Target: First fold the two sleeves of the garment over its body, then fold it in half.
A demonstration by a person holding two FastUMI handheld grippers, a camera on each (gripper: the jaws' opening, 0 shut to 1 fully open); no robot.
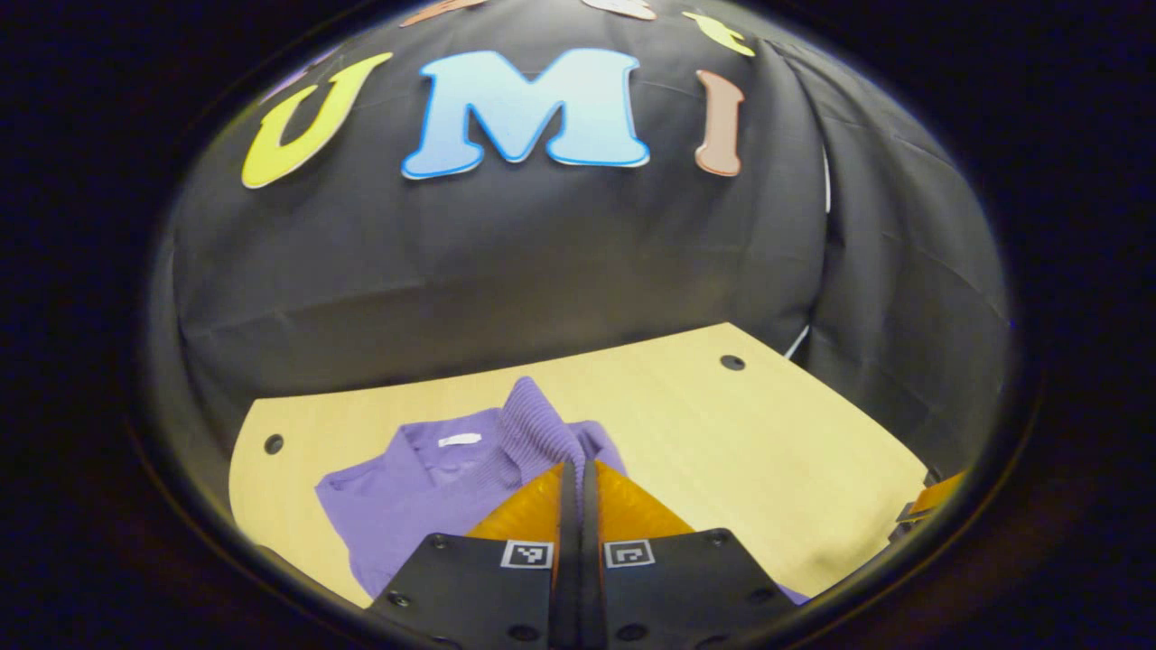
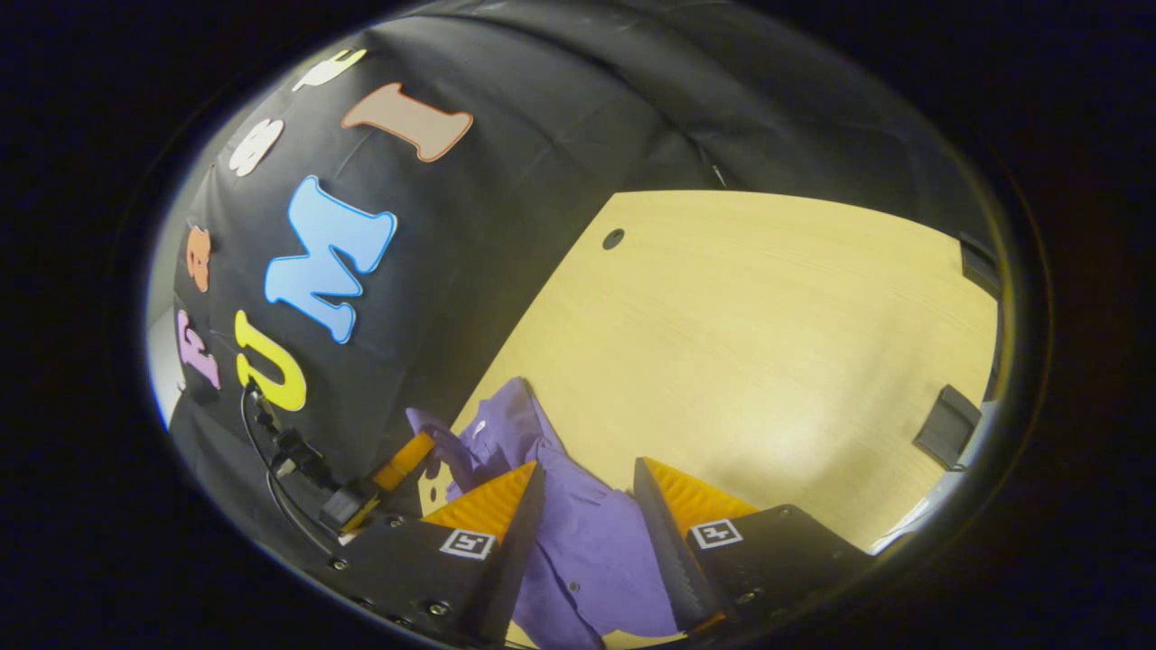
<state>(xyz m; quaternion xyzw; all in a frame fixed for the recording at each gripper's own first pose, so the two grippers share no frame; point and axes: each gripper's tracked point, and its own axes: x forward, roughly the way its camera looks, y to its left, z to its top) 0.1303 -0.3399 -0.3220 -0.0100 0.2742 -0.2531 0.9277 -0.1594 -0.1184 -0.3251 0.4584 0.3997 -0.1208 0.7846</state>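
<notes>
Left tongs (image 1: 578, 469): jaws closed together, pinching a ribbed cuff of the sleeve (image 1: 535, 426), raised over the garment (image 1: 424, 492). Right tongs (image 2: 587, 492): jaws wide apart, tilted, hovering over purple cloth, gripping nothing. The garment (image 2: 578, 533) lies crumpled at the desk's (image 1: 722, 433) near left; its lower part is hidden by the tongs.

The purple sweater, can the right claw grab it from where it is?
Probably yes. The right claw is open with the purple sweater lying right between its fingers, nothing in between.
</notes>
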